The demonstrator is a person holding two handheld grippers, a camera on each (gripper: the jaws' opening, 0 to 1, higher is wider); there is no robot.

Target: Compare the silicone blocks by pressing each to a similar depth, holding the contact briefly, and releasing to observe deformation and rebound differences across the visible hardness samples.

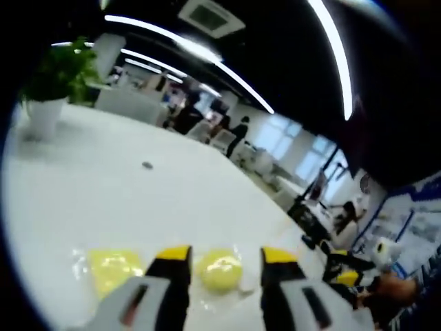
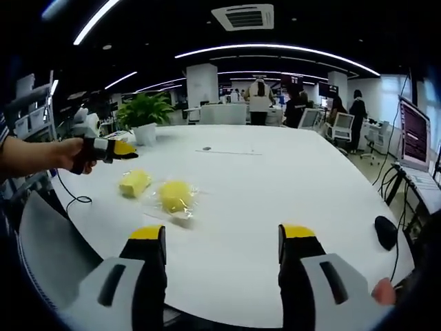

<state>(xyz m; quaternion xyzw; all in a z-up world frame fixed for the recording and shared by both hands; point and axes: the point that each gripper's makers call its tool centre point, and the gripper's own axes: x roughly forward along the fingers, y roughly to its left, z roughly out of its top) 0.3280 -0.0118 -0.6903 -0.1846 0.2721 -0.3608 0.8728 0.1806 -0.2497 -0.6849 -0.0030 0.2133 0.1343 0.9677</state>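
Observation:
Two pale yellow silicone blocks lie side by side on the white table (image 2: 275, 186), each on a clear plastic wrapper. In the right gripper view the rounder block (image 2: 176, 195) is nearer and the squarer block (image 2: 134, 183) sits to its left. My left gripper (image 1: 227, 256) is open and hovers above the table, with the rounder block (image 1: 219, 269) seen just past its tips and the squarer block (image 1: 114, 269) off to the left. A hand holds that left gripper (image 2: 114, 148) up behind the blocks. My right gripper (image 2: 222, 234) is open, empty, and well short of the blocks.
A potted plant (image 2: 145, 110) in a white pot (image 1: 43, 116) stands at the table's far side. A black mouse (image 2: 386, 231) and an open laptop (image 2: 417, 134) sit at the right edge. A cable (image 2: 72, 200) hangs off the left edge. People stand in the office behind.

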